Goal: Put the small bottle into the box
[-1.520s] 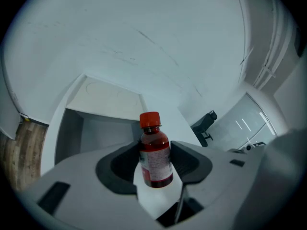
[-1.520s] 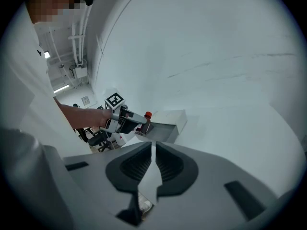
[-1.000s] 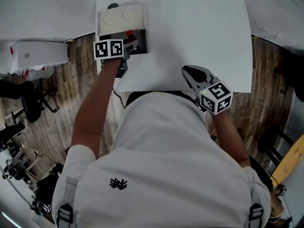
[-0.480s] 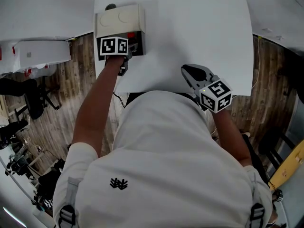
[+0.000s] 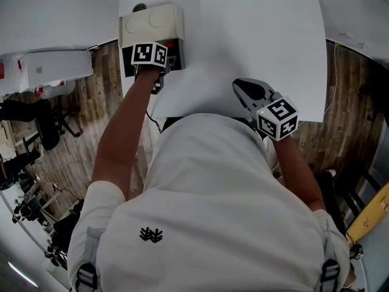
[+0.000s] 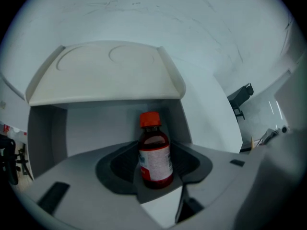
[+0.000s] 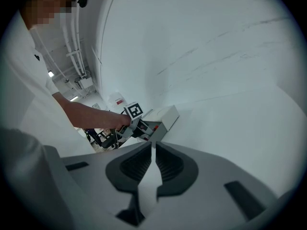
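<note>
Left hand-held gripper [image 6: 154, 147]: jaws set wide, pads pressed on both sides of the small bottle [image 6: 156, 164]. Bottle upright in the grip; red cap [image 6: 149, 119], dark body, white label [image 6: 158, 161]. Gripper points steeply down.

Bottle sits inside the opening of the box [image 6: 81, 128], grey inner walls behind it and to either side. Cannot tell whether its base touches the box floor. Pale lid [image 6: 105, 73] stands raised above and behind the bottle, two round impressions on its face.

Box lies at the far left corner of the white worktop [image 5: 255, 35], seen from the head view.

Right hand-held gripper [image 7: 153, 145]: jaws closed, tips meeting, nothing between them. It hangs over the near edge of the worktop, well apart from the box, pointed toward the box and the left arm [image 7: 86, 116].
</note>
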